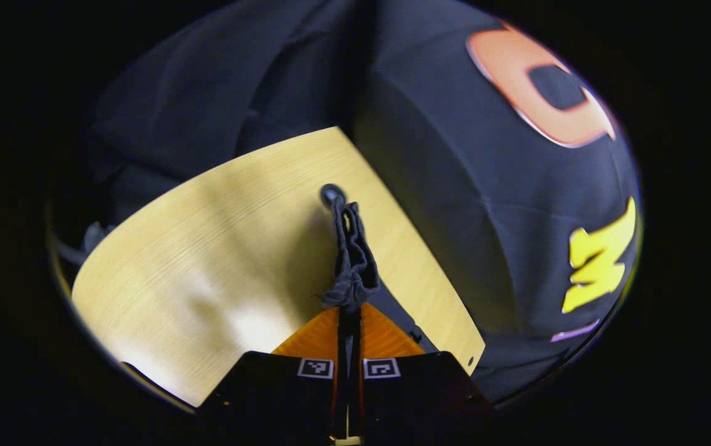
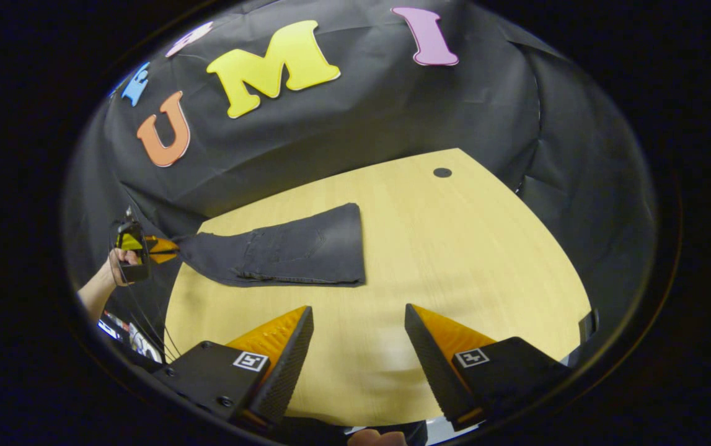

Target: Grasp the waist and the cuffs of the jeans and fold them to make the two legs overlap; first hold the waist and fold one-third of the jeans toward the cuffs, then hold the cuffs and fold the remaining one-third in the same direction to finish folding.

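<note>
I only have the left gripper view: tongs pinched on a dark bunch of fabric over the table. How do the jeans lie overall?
Observer: In the right gripper view the jeans lie flat on the wooden table, legs overlapped, one end straight-edged toward the table's middle.
Operator: Which end am I holding?
Observer: The narrow end at the table's edge; the left tongs pull it out past the edge, and that corner looks lifted.
Operator: Where are the right tongs?
Observer: The right tongs are open above bare table, on the near side of the jeans, touching nothing.
Operator: Anything else on the table?
Observer: A small dark round spot beyond the jeans.
</note>
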Demonstrator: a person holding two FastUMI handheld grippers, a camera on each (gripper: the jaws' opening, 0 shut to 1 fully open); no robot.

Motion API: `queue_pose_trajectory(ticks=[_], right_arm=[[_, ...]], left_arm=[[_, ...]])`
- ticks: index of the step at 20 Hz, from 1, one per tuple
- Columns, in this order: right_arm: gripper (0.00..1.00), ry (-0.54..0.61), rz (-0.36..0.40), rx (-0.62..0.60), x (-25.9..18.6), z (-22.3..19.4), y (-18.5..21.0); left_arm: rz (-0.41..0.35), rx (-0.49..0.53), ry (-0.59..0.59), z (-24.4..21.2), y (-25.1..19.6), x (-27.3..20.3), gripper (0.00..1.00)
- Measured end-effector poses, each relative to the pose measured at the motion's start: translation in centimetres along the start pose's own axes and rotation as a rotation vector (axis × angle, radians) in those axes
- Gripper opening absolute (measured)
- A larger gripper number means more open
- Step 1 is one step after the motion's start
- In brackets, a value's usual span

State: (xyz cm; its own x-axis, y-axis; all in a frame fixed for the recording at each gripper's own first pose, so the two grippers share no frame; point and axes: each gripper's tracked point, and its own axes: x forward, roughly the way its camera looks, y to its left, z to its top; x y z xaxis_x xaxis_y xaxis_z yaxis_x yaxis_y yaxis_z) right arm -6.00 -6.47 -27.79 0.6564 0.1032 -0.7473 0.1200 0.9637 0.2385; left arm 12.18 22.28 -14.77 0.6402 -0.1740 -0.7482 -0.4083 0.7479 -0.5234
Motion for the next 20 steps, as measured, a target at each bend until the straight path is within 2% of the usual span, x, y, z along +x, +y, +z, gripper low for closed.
queue_pose_trajectory(ticks=[2, 5, 9, 10, 11, 12, 13, 18, 19, 20], right_arm=[[0.93, -0.013, -0.004, -0.003, -0.6, 0.2, -0.4], [0.93, -0.023, 0.000, 0.000, -1.0, 0.3, -1.1], [0.93, -0.042, 0.004, -0.015, -1.8, 0.6, -1.6], [0.87, -0.043, 0.004, -0.022, -1.9, 0.4, -1.8], [0.87, -0.046, 0.006, -0.034, -2.2, 0.3, -1.9], [0.87, -0.052, 0.002, -0.046, -2.3, 0.4, -2.0], [0.95, -0.056, 0.000, -0.057, -2.5, 0.4, -2.1], [0.97, -0.088, -0.031, -0.116, -3.7, 0.5, -3.2], [0.92, -0.097, -0.038, -0.131, -4.0, 0.6, -3.4], [0.98, -0.101, -0.043, -0.144, -4.1, 0.6, -3.6]], left_arm=[[-0.065, 0.133, -0.030, 0.1, -3.0, -2.4, 0.04], [-0.141, 0.237, -0.052, 0.2, -6.4, -4.4, 0.04], [-0.176, 0.391, -0.082, -2.8, -10.3, -5.7, 0.04], [-0.183, 0.421, -0.085, -3.5, -11.3, -6.1, 0.04], [-0.185, 0.456, -0.092, -4.1, -12.2, -6.3, 0.04], [-0.188, 0.492, -0.100, -4.6, -12.9, -6.4, 0.04], [-0.192, 0.523, -0.105, -5.4, -13.6, -6.4, 0.04], [-0.205, 0.681, -0.122, -9.0, -17.3, -6.8, 0.04], [-0.207, 0.710, -0.125, -10.0, -18.0, -6.5, 0.04], [-0.204, 0.747, -0.130, -10.8, -18.5, -6.0, 0.04]])
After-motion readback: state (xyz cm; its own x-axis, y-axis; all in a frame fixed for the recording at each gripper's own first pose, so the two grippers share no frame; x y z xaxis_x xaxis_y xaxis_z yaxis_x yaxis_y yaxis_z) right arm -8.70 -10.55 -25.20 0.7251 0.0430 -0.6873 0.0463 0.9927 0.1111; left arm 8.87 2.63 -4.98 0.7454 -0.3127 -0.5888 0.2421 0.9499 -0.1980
